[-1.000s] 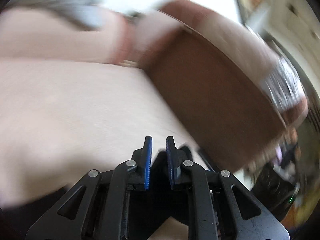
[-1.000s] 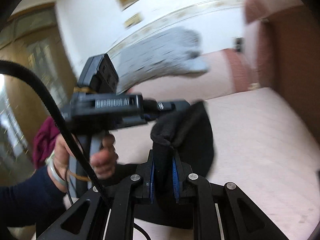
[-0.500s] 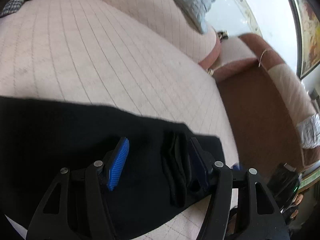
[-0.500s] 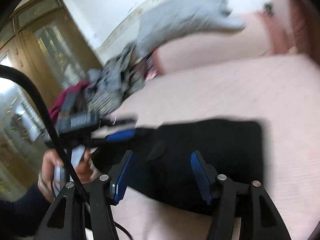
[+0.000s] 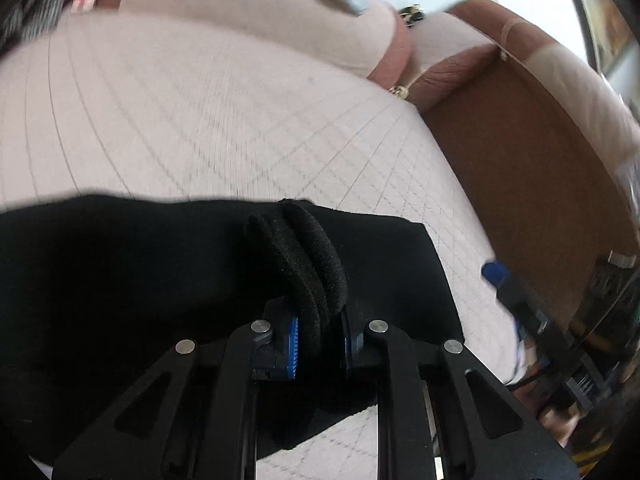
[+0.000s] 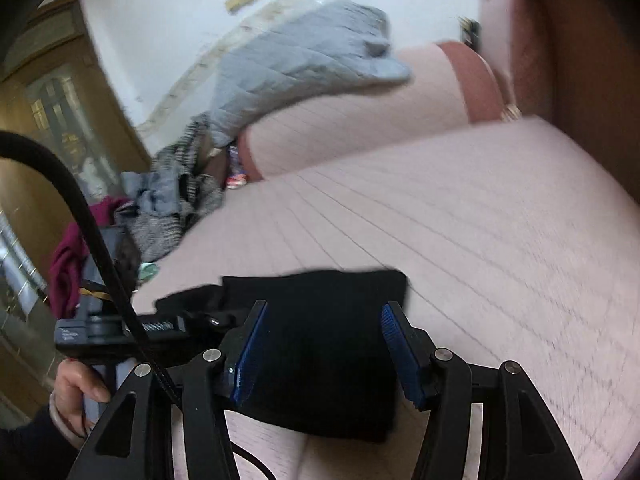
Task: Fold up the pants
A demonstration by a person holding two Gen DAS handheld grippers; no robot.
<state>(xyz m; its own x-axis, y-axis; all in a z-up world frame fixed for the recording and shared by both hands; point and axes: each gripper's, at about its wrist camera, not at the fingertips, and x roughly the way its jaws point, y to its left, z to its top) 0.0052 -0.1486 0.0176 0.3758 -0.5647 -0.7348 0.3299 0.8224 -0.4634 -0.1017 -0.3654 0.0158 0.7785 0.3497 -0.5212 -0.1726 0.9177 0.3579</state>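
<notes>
On the sofa (image 6: 460,208), left tool (image 5: 318,344) pinches pants (image 5: 120,272) edge; right tool (image 6: 324,352) gapes.

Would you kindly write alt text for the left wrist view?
The left gripper pinches a thick bunched fold of black pants lying on a pale pink quilted sofa cushion. A brown armrest stands at right.

Left gripper (image 5: 318,338) is pinched tight on a bunched ridge of the pants (image 5: 160,264). Right gripper (image 6: 324,354) hangs over them, jaws spread wide, gripping nothing.
</notes>
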